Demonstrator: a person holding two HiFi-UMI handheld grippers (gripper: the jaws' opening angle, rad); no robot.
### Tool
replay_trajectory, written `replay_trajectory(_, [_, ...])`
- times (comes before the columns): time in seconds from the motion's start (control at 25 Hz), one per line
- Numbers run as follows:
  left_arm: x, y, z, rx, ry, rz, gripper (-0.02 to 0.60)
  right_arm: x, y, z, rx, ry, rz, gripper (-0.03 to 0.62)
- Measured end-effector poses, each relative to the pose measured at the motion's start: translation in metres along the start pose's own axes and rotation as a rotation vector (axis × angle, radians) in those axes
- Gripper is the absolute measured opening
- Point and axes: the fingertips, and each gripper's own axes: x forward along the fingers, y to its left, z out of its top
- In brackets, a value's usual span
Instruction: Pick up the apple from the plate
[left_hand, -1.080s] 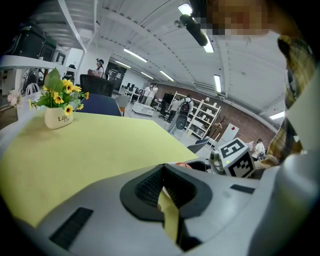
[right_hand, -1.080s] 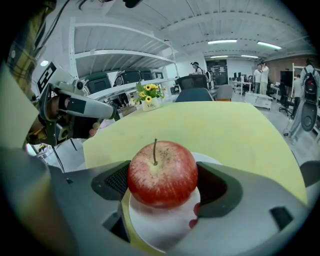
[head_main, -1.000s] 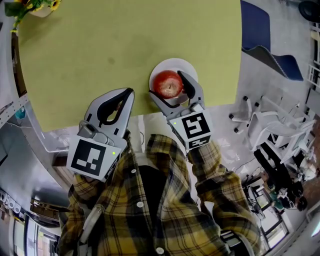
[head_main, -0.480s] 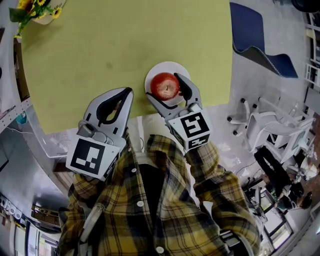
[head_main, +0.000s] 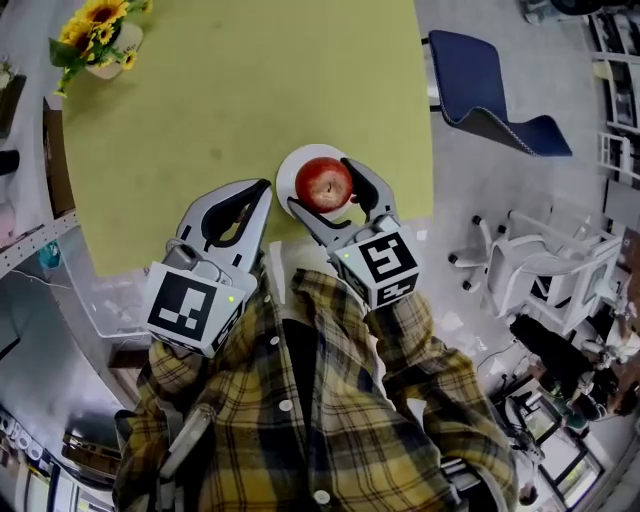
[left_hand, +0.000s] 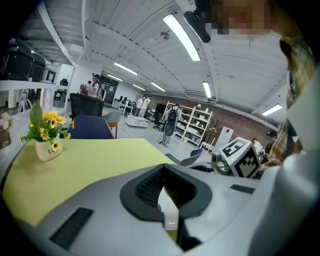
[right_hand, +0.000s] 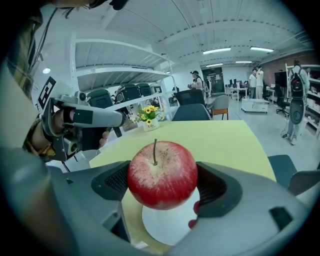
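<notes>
head view: overhead, steeply down | left, right gripper views: low, close, level | shared: yellow table (head_main: 250, 100)

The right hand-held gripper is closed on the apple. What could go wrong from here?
The right hand-held gripper grips the round apple only at its two sides, so it might slip out. The plate below lies close to the table's near edge, so a dropped apple could roll off the table.

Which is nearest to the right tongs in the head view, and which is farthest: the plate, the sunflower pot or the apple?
1. The apple, gripped between the right tongs.
2. The plate, just under the apple at the near edge of the table.
3. The sunflower pot, at the table's far-left corner.
</notes>
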Motion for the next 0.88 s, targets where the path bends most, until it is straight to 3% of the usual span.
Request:
replay_trajectory(0.56, [-0.006, -0.047, 0.065, 0.111, -0.096, -0.025, 0.008, -0.056, 0.001, 0.067, -0.038, -0.125, -0.010, 0.391])
replay_trajectory(0.88, [-0.010, -0.045, 0.077, 0.113, -0.119, -0.015, 0.008, -0.076, 0.010, 0.088, -0.042, -0.156, 0.001, 0.391])
